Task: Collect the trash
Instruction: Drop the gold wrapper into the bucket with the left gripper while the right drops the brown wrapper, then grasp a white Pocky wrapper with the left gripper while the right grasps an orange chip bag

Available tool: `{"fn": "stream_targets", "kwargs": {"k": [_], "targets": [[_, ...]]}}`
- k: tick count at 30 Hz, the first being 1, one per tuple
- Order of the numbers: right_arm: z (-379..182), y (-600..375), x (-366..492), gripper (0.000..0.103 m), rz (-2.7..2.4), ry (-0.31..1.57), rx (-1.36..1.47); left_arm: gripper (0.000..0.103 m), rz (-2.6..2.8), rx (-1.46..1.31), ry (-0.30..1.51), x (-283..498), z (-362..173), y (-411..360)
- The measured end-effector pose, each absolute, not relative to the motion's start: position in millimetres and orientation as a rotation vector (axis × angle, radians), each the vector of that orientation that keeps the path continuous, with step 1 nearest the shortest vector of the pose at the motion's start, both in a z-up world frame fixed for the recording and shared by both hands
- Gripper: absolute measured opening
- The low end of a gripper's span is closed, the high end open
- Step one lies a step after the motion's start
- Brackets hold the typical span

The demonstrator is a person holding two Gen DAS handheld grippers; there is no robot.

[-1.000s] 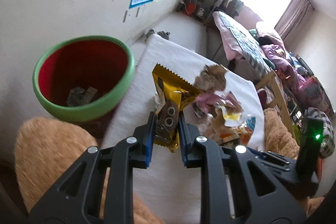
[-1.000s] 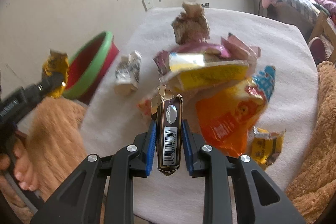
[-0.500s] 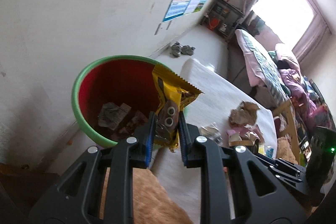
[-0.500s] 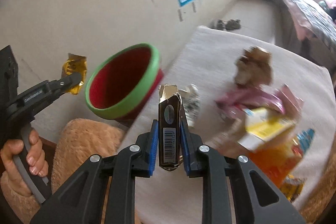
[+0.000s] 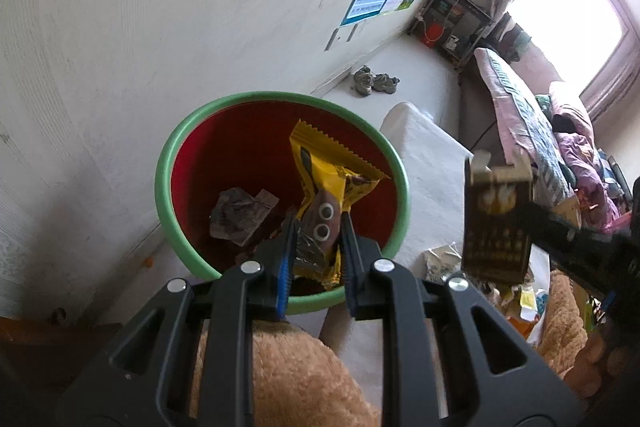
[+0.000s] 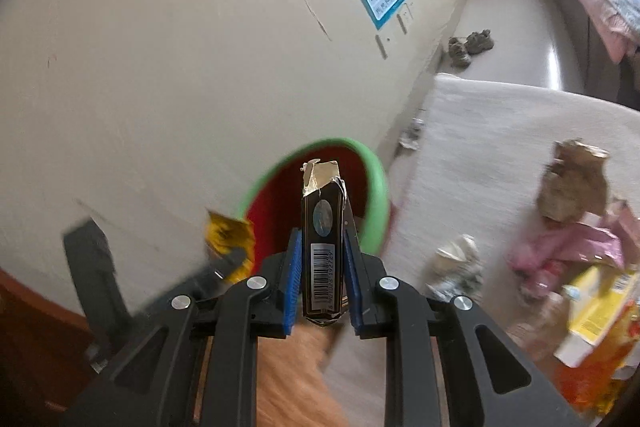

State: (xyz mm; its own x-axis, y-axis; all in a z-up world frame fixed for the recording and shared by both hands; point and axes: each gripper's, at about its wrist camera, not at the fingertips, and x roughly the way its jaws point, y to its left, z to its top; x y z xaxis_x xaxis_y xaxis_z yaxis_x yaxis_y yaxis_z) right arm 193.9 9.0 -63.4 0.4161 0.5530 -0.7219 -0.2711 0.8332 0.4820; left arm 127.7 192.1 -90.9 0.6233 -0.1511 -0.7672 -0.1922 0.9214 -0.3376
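Note:
My left gripper [image 5: 317,227] is shut on a yellow snack wrapper [image 5: 324,195] with cartoon eyes, held over the red bin with a green rim [image 5: 180,155]. Crumpled wrappers [image 5: 240,215] lie in the bin's bottom. My right gripper [image 6: 320,247] is shut on a dark brown carton [image 6: 323,243] with a barcode and a torn top, in front of the same bin [image 6: 376,195]. In the left wrist view that carton [image 5: 496,223] hangs at the right, beside the bin. The yellow wrapper [image 6: 230,239] shows blurred at the left of the right wrist view.
More trash lies on the white cloth [image 6: 500,131]: a crumpled brown paper [image 6: 576,187], a pink wrapper [image 6: 568,247], a yellow box [image 6: 600,303], an orange bag [image 6: 600,379]. A tan furry cushion [image 5: 288,379] sits below the grippers. The wall [image 5: 160,7] stands close behind the bin.
Both grippers swung left from the trash pile toward the bin. The yellow wrapper now hangs over the bin's mouth, and the dark carton has come up beside its rim.

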Motion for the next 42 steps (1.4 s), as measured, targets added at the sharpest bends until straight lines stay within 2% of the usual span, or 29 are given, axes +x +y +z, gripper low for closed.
{"fn": "stream_targets", "kwargs": {"k": [4,5,6,8,14,17,23,26,28,34,39,42], "targets": [[-61,25,207,0.022,0.542,1.004,0.357,0.021,0.061,-0.407,0.907,134,-89,197],[-62,28,210,0.023,0.545,1.004,0.379,0.033,0.076,-0.412,0.900,136,-88,199],[-64,28,213,0.030,0.544,1.008,0.394,0.048,0.082,-0.422,0.897,136,-88,202],[-65,28,215,0.039,0.537,1.011,0.415,0.059,0.081,-0.444,0.885,133,-89,205],[-57,6,202,0.045,0.531,0.977,0.392,0.059,0.062,-0.431,0.900,125,-94,197],[-48,-23,189,0.049,0.513,0.943,0.369,0.059,0.042,-0.416,0.895,118,-95,187],[-38,-103,144,0.051,0.356,0.872,0.206,0.059,-0.028,-0.375,0.920,109,-100,148],[-48,-139,116,0.060,0.260,0.880,0.168,0.059,-0.065,-0.355,0.930,106,-100,124],[-61,-162,100,0.061,0.201,0.902,0.184,0.059,-0.094,-0.328,0.939,103,-101,104],[-101,-220,77,0.061,0.068,0.971,0.339,0.059,-0.256,-0.117,0.977,92,-110,9],[-94,-242,73,0.061,0.033,0.939,0.382,0.061,-0.377,0.151,1.003,96,-128,-71],[-95,-241,72,0.061,0.039,0.946,0.388,0.061,-0.371,0.241,1.042,107,-146,-93]]}}
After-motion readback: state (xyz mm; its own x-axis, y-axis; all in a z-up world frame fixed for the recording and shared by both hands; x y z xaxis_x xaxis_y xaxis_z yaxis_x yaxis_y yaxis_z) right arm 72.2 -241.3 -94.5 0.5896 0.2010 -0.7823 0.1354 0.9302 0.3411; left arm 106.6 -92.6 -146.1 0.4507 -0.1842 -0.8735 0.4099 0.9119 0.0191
